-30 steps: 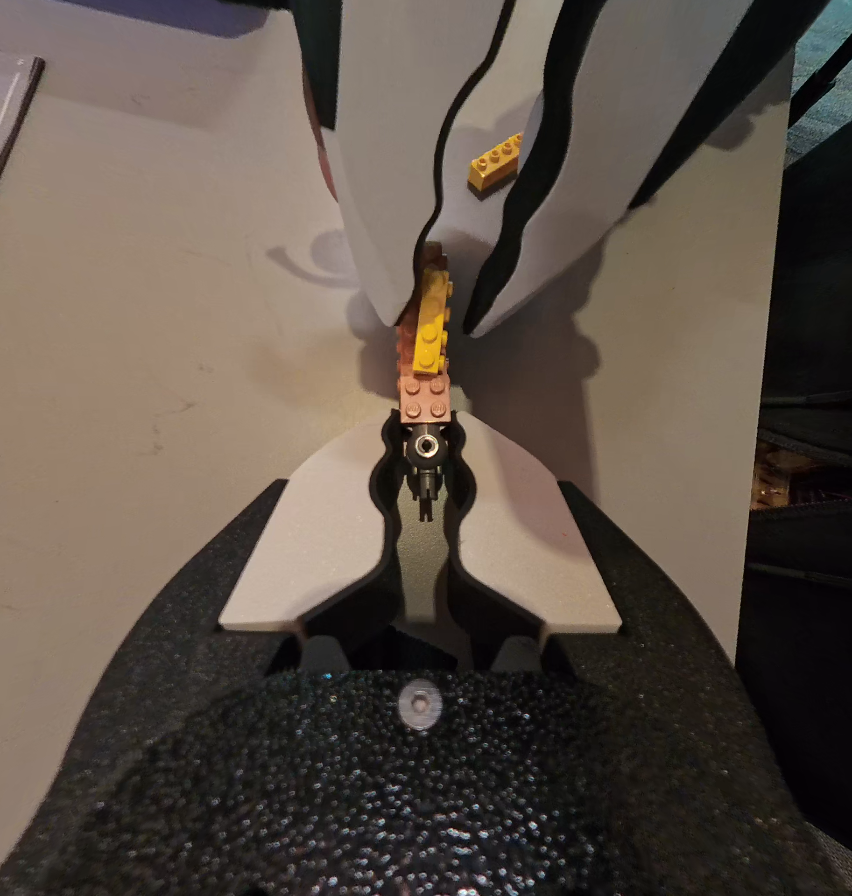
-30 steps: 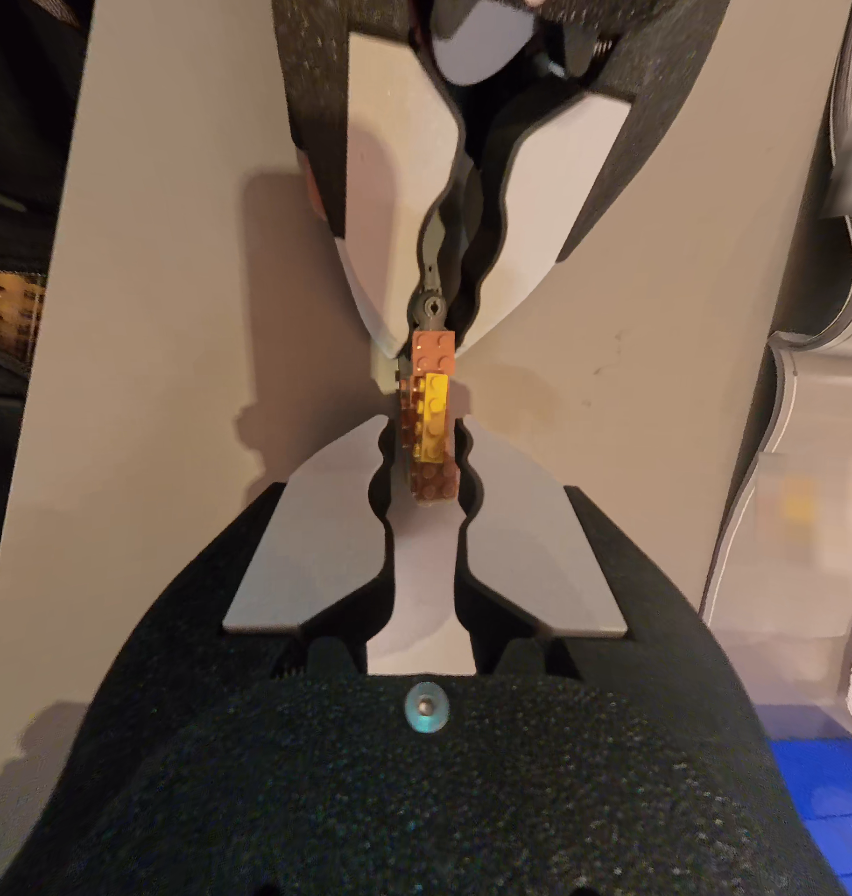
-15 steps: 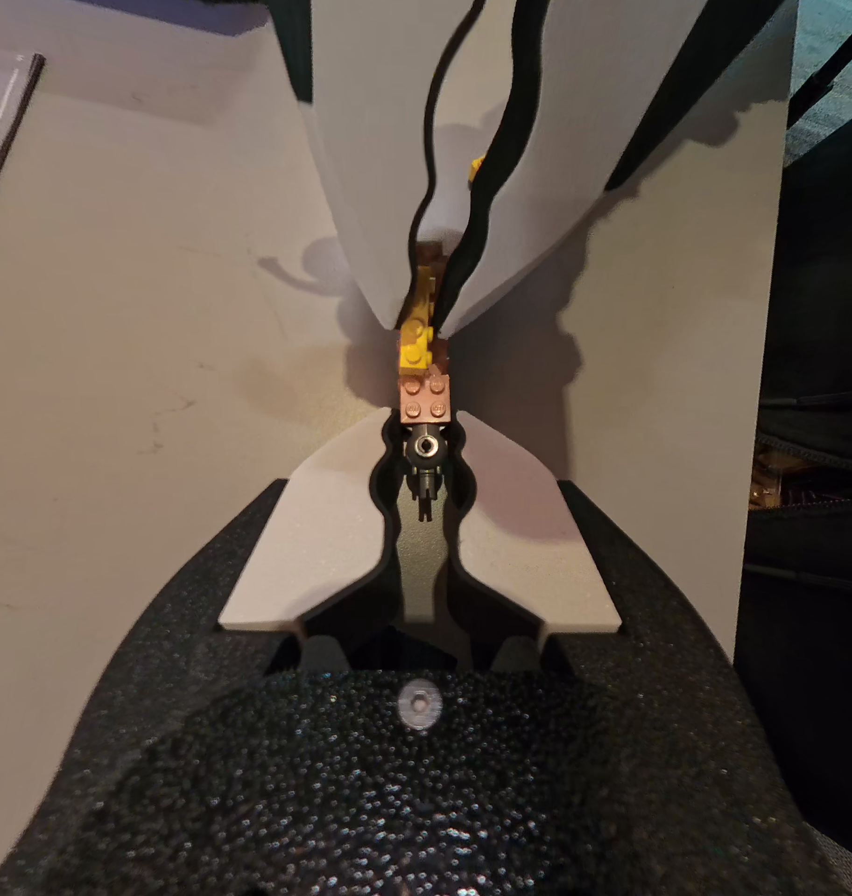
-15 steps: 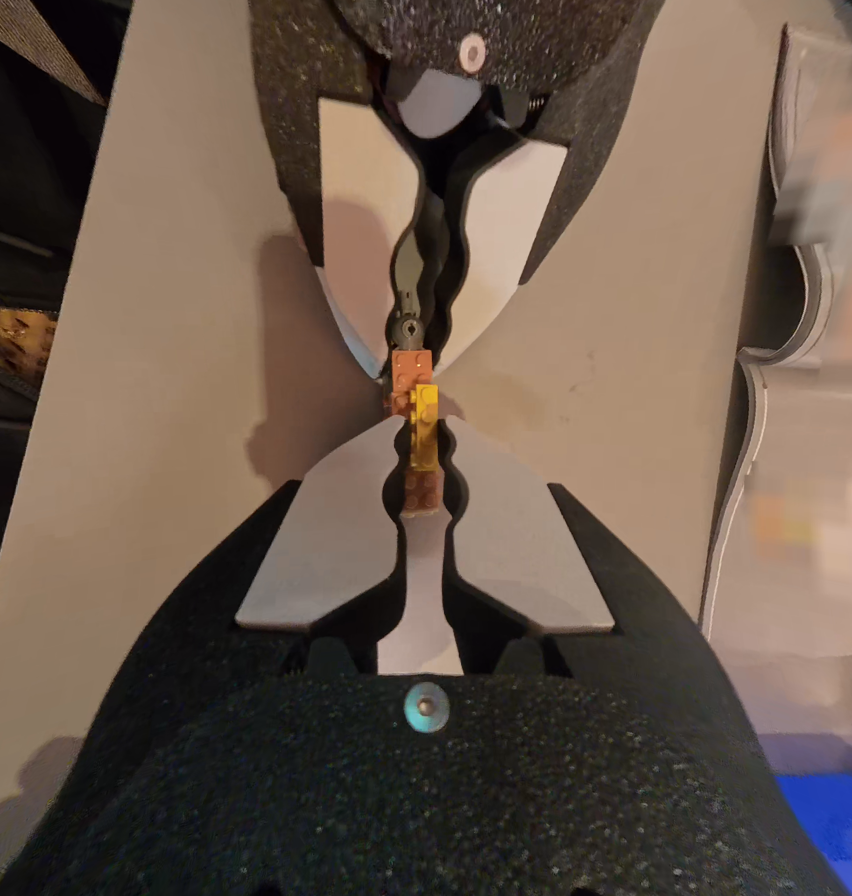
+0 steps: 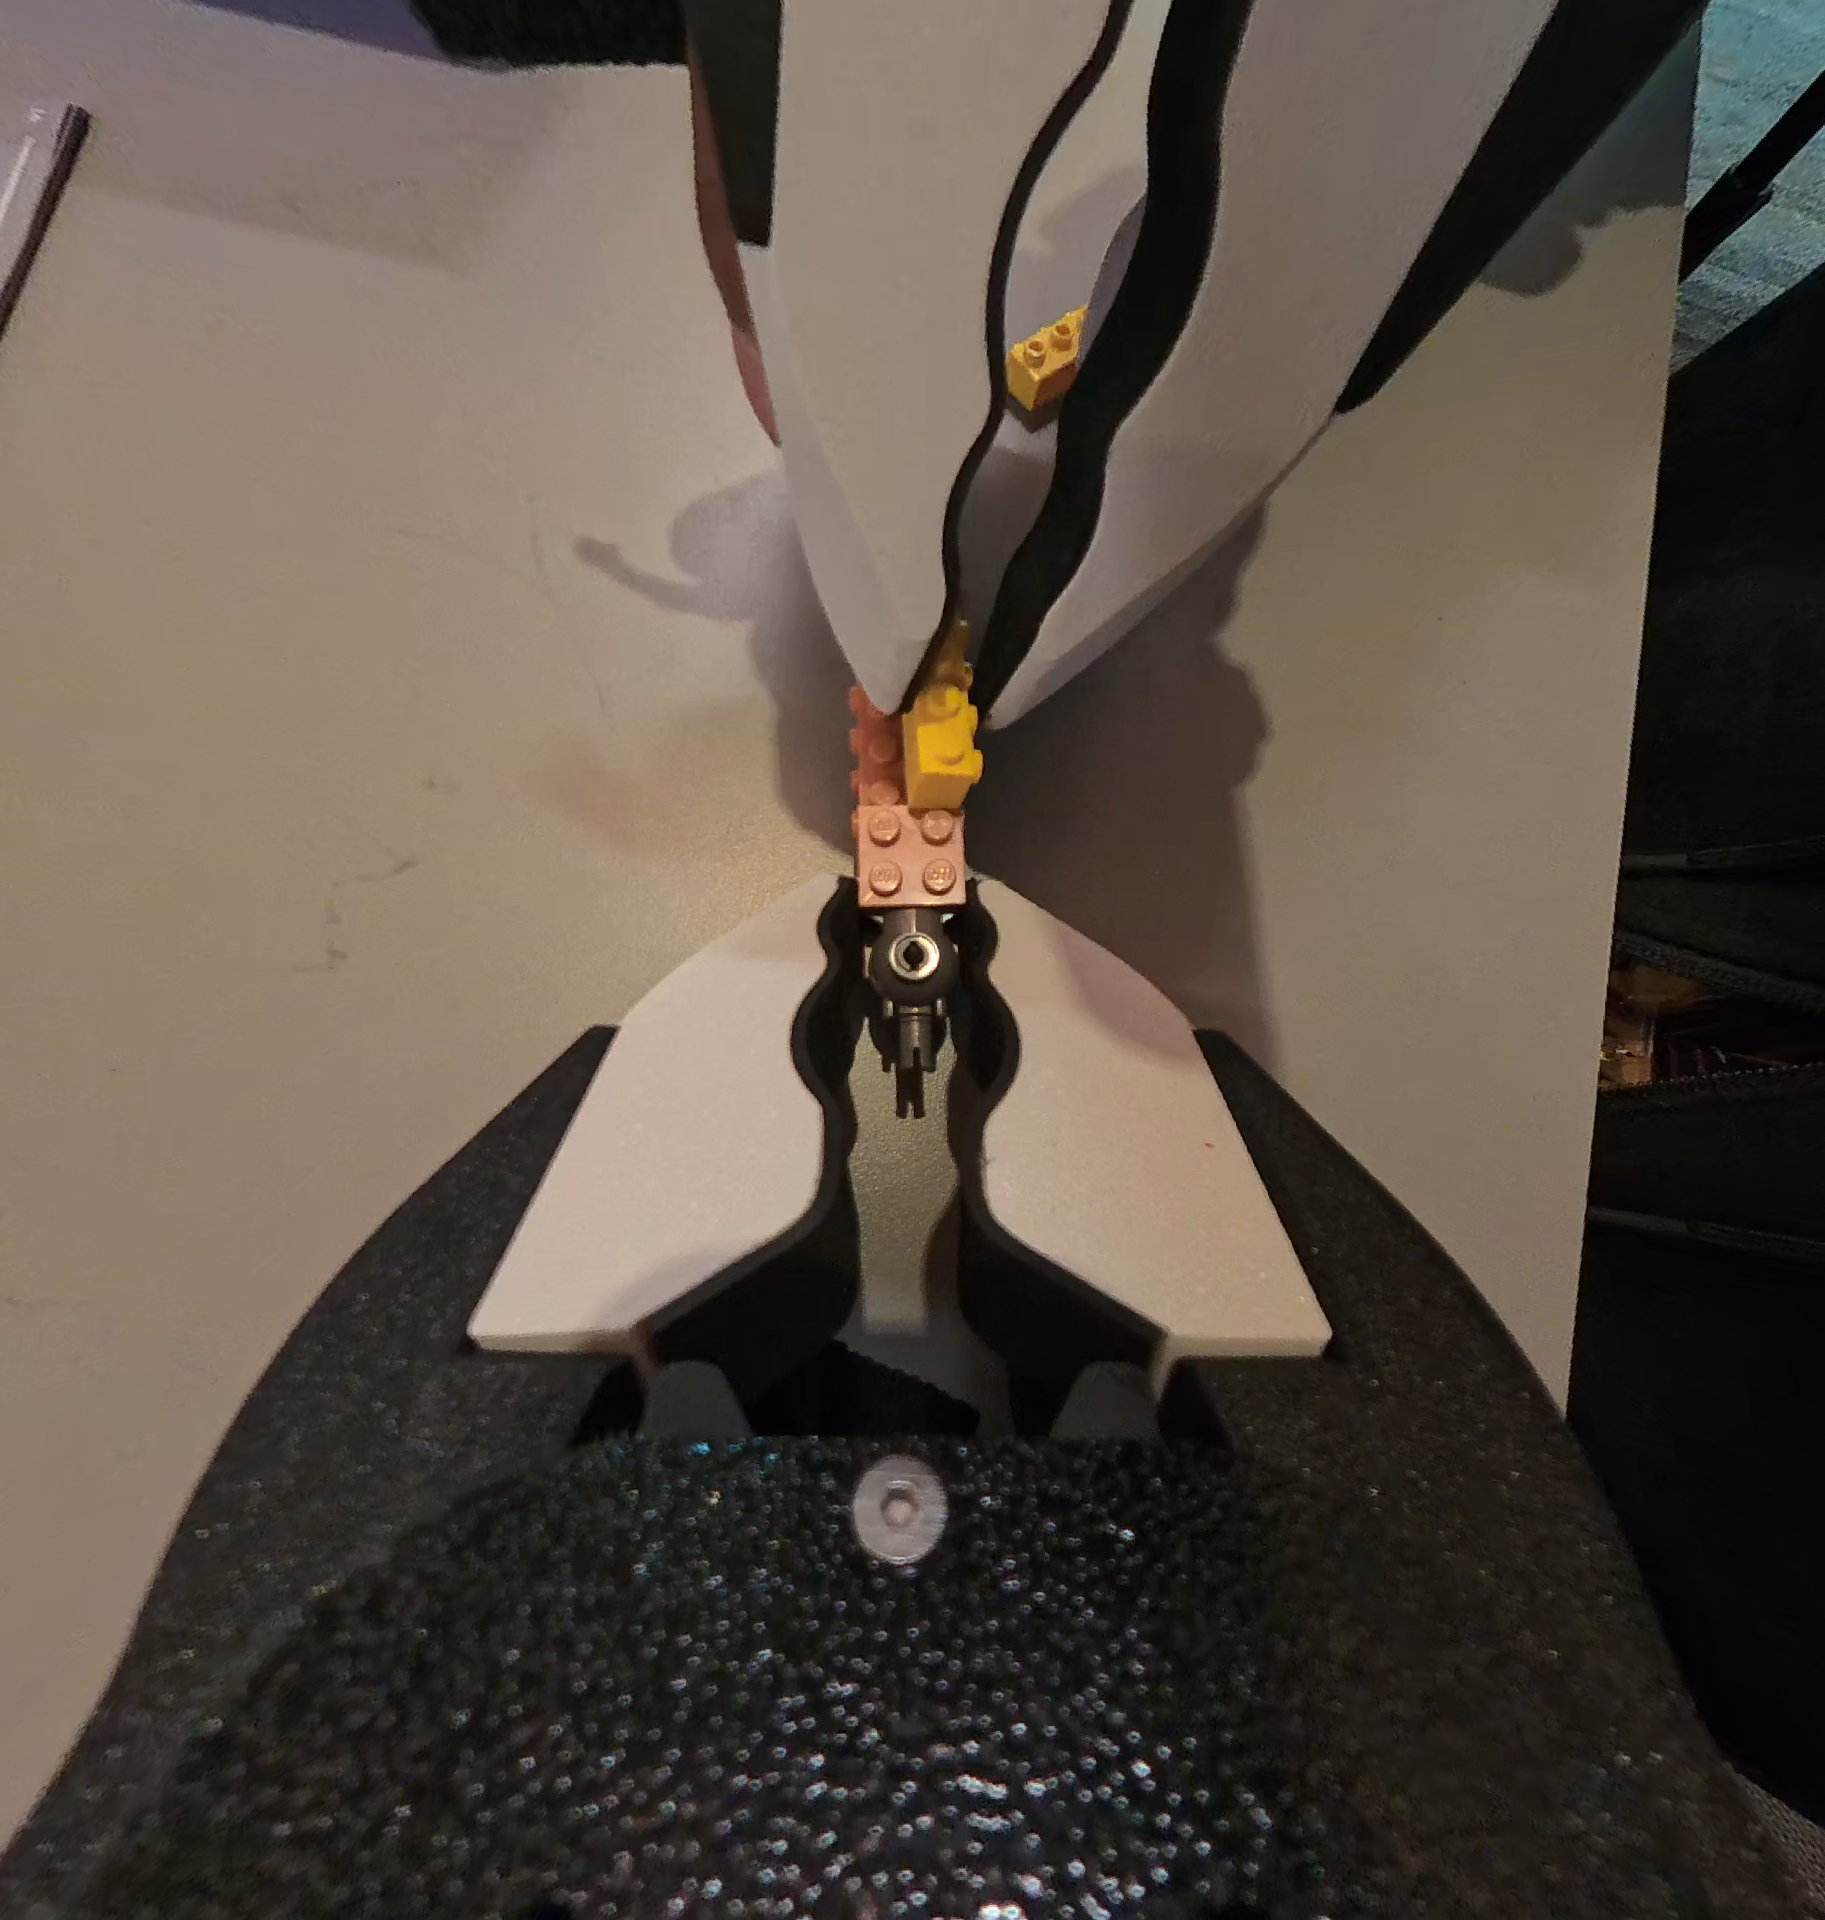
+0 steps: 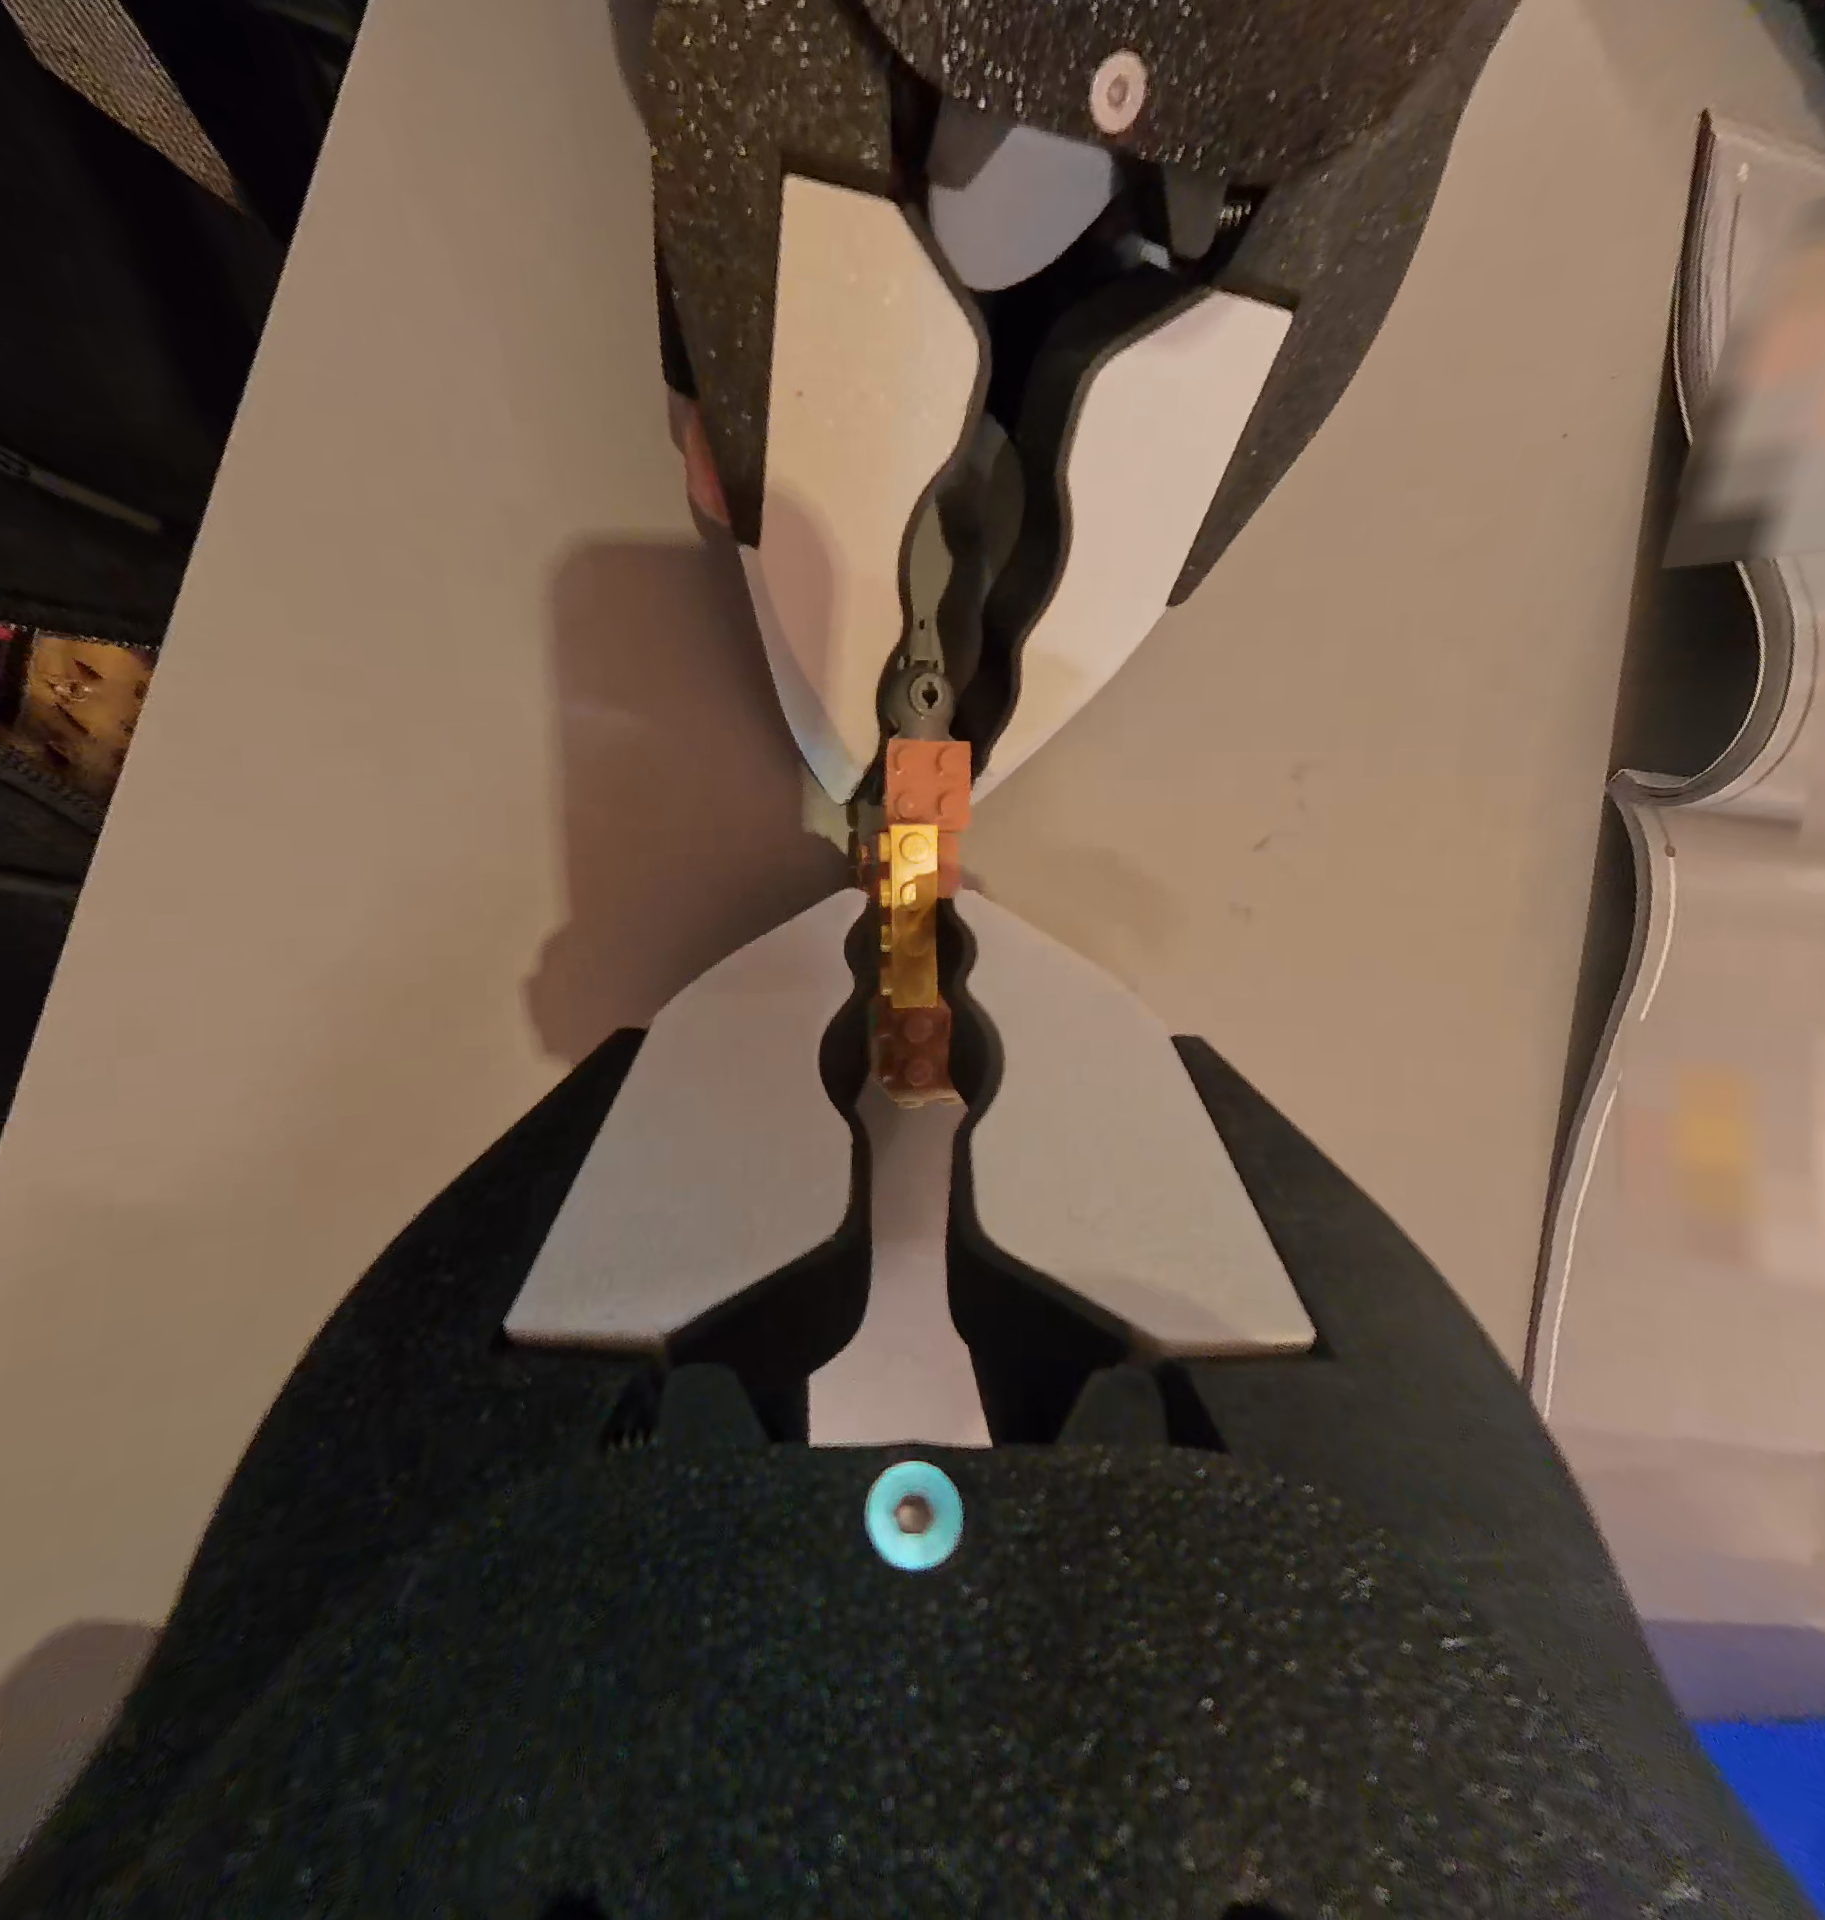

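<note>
Clamping one brown-and-yellow brick assembly (image 5: 913,821) from opposite ends: left gripper (image 5: 913,914), right gripper (image 6: 913,935); loose yellow brick (image 5: 1045,353) on tabletop (image 5: 316,623).

Likely lab workbench: plain grey tabletop (image 5: 264,727), loose toy brick (image 5: 1045,358), blue mat (image 6: 1791,1808).

The bricks (image 5: 910,831) were hard, shiny plastic: brown, with a yellow one (image 5: 944,753) on them. The dark grey piece (image 5: 910,961) at the frame's middle looked like smooth plastic. The fingers (image 5: 679,1143) were matt and smooth, pale grey, with black rubbery edges. The gripper body (image 5: 887,1714), at the bottom, was black and rough, like bumpy foam. The table (image 5: 264,623) was matt and smooth.
</note>
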`<control>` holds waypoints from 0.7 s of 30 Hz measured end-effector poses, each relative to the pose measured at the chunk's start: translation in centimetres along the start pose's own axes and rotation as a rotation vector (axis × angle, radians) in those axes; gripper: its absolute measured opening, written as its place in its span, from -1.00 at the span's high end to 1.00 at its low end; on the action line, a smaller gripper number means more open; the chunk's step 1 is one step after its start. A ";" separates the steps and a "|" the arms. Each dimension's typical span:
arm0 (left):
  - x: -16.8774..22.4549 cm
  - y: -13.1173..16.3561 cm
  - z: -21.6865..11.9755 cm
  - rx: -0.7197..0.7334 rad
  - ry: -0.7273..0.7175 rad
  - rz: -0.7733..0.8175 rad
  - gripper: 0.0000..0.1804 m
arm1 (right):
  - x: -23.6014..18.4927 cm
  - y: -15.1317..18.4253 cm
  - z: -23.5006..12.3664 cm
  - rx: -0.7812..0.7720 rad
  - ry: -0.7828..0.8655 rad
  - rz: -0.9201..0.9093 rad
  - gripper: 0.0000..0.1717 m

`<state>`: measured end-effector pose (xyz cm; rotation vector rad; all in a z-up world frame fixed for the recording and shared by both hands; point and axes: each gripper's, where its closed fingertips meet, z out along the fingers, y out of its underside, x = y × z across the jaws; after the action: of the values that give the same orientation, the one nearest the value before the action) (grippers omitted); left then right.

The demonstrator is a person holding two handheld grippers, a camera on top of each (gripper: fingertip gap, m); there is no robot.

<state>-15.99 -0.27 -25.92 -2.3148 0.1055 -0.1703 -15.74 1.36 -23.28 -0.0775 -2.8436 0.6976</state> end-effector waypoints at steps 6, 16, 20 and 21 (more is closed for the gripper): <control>0.0 0.0 0.0 0.000 0.000 -0.001 0.81 | 0.0 0.1 0.0 -0.046 -0.007 -0.006 0.89; 0.0 0.0 0.0 0.000 -0.004 0.003 0.81 | -0.1 0.2 0.0 -0.110 -0.034 0.011 0.89; -0.1 0.0 0.0 -0.002 -0.006 0.001 0.81 | 0.1 0.2 -0.1 -0.140 -0.029 0.011 0.89; -0.1 0.0 0.0 -0.002 -0.007 0.002 0.81 | 0.2 0.2 -0.1 -0.149 -0.023 0.011 0.89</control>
<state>-16.05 -0.26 -25.98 -2.3167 0.1045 -0.1610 -15.91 1.59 -23.24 -0.1093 -2.9158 0.4910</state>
